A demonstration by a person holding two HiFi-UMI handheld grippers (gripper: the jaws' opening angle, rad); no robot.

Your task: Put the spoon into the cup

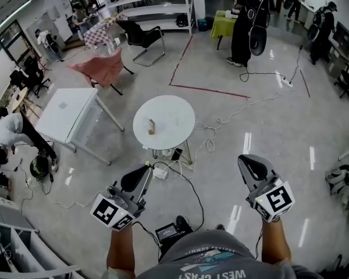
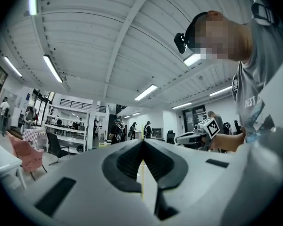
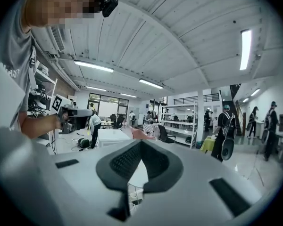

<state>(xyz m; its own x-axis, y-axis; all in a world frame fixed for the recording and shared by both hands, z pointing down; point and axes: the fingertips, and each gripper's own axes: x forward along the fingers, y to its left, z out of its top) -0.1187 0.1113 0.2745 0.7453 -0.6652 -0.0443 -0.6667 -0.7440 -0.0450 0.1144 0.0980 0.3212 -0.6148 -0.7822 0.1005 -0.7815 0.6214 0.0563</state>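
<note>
In the head view a round white table [image 1: 173, 116] stands on the floor ahead of me, well beyond both grippers. A small tan cup-like object [image 1: 152, 127] stands on its left half; it is too small to make out a spoon. My left gripper [image 1: 146, 167] is held low at the left and points toward the table, its jaws together and nothing between them. My right gripper [image 1: 245, 159] hangs at the right, also shut and empty. The left gripper view shows its own gripper [image 2: 142, 142] closed, aimed up at the ceiling. The right gripper view shows its gripper [image 3: 140, 143] likewise.
A white square table [image 1: 66, 113] stands left of the round one. Cables and a power strip [image 1: 160, 172] lie on the floor between me and the table. A pink chair [image 1: 102, 67], a black chair [image 1: 143, 36] and several people are farther back. Red tape lines [image 1: 206, 90] mark the floor.
</note>
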